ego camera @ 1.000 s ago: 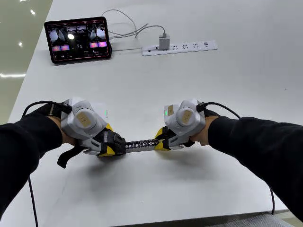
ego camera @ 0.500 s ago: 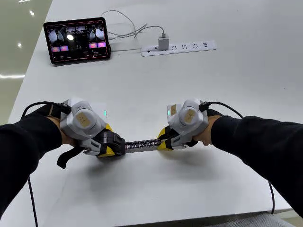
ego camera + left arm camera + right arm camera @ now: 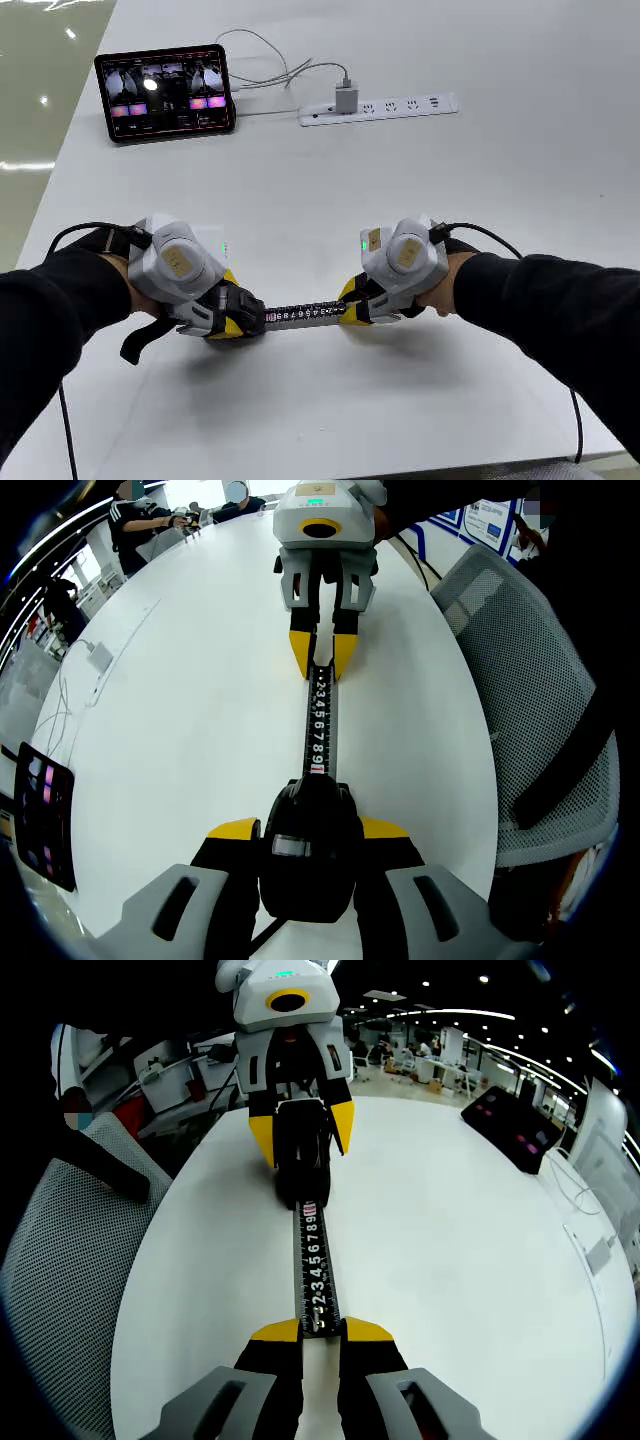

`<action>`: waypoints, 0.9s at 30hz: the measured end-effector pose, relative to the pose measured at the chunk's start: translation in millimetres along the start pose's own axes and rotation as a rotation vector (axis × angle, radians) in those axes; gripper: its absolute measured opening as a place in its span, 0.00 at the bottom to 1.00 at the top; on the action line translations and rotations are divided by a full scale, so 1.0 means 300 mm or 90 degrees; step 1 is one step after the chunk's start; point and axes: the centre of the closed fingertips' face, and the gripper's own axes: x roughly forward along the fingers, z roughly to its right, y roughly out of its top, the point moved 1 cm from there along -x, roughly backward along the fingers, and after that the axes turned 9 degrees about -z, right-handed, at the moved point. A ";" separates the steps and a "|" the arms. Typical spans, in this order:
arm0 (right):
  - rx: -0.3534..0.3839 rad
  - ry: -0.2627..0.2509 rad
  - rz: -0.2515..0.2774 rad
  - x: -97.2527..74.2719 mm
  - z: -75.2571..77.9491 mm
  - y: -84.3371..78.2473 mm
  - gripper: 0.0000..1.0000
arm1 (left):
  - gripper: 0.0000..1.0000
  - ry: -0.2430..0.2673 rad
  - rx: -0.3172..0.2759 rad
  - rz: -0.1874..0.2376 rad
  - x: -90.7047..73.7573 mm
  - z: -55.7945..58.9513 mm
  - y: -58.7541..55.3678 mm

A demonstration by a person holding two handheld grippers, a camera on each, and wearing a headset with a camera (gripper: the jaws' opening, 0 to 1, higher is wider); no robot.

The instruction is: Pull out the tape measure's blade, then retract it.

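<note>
A black tape measure case sits low over the white table, with my left gripper shut on it. Its blade runs out to the right, numbers showing up to about ten. My right gripper is shut on the blade's end, yellow fingertips pinching it. In the left gripper view the right gripper faces me at the blade's far end; in the right gripper view the left gripper holds the case.
A tablet with a lit screen stands at the back left of the table. A white power strip with a plugged charger and cables lies behind the grippers. A mesh chair stands at the table's near edge.
My right gripper has moved to the right with the blade's end, so more of the blade shows between the grippers. The left gripper and case have stayed about where they were.
</note>
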 end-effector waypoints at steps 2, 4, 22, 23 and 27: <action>0.001 0.000 -0.001 -0.002 -0.001 -0.003 0.08 | 0.30 0.000 0.000 0.000 0.002 -0.001 -0.001; 0.002 0.000 -0.001 -0.005 0.000 -0.007 0.08 | 0.30 0.000 0.000 0.000 0.002 -0.001 -0.001; 0.006 -0.003 -0.005 -0.022 0.002 -0.030 0.08 | 0.30 0.001 0.001 0.000 -0.001 -0.003 -0.003; 0.006 -0.003 -0.005 -0.022 0.003 -0.032 0.08 | 0.30 0.001 0.001 0.000 -0.002 -0.003 -0.003; 0.006 -0.003 -0.006 -0.025 0.004 -0.037 0.08 | 0.30 0.001 0.001 0.000 -0.001 -0.003 -0.004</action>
